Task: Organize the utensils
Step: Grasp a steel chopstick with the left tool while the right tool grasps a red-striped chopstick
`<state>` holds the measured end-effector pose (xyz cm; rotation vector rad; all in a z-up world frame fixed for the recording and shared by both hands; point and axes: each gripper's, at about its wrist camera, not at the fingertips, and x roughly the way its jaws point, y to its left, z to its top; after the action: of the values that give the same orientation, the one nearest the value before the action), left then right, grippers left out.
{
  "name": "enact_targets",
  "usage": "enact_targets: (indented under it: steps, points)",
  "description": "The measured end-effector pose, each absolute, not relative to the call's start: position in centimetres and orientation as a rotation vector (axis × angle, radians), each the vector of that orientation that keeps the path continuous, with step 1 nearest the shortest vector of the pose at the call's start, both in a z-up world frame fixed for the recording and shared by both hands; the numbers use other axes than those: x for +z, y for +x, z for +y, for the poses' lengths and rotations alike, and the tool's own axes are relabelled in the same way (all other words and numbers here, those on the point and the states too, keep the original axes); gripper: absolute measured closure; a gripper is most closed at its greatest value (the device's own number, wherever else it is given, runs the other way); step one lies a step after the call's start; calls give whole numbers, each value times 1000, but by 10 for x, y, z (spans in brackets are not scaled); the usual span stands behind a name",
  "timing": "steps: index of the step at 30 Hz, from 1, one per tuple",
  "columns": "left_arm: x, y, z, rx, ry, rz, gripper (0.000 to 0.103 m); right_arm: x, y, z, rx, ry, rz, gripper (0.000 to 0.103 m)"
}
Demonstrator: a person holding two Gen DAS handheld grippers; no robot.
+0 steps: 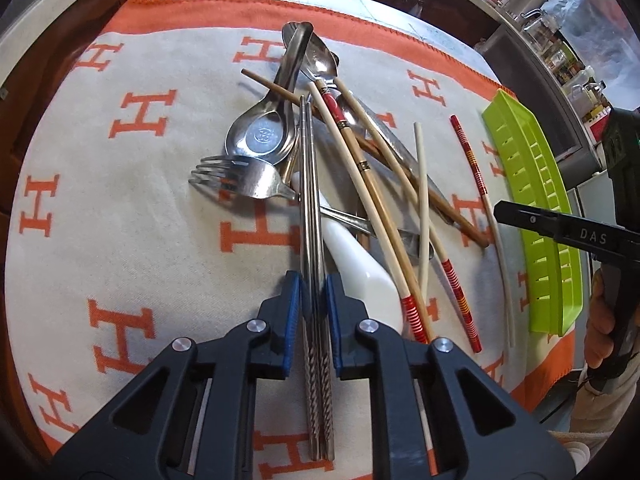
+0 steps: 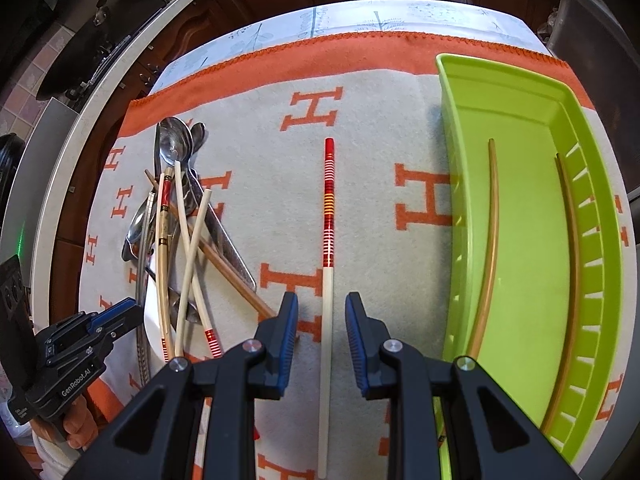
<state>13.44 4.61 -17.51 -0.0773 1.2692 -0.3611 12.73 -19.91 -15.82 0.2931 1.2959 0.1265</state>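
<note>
- Left wrist view: metal chopsticks (image 1: 311,200), a pair side by side, run near-to-far through the left gripper (image 1: 313,300); blue pads sit tight against both sides, so it's clamped on them near the twisted near ends.
- Far ends of the pair lie in the utensil pile (image 1: 320,152), under or against the fork (image 1: 240,178) and steel spoon (image 1: 260,136); can't tell which.
- Judgement: lift straight up and draw back toward the near side, slowly, so the fork doesn't drag along; keep both sticks level.
- Right gripper (image 2: 322,320) is wide open, straddling the red-banded chopstick (image 2: 327,280) lying alone on the blanket (image 2: 260,120), pads not touching it.
- Judgement: lower, close on the white shaft, centred.
- Green tray (image 2: 452,160) at right holds two brown chopsticks (image 2: 490,240); lay new ones parallel to them.
</note>
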Motion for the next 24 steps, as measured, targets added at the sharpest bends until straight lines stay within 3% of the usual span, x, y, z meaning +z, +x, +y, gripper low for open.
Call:
enact_targets:
  steps: [12,24]
  points:
    - [-170,131,50,-336,-135,1280,95,-158,132,-194,132,287,1297,80]
    - [-125,118,58,-369,-210,1204,95,-154,140,-185,141,280,1304,80]
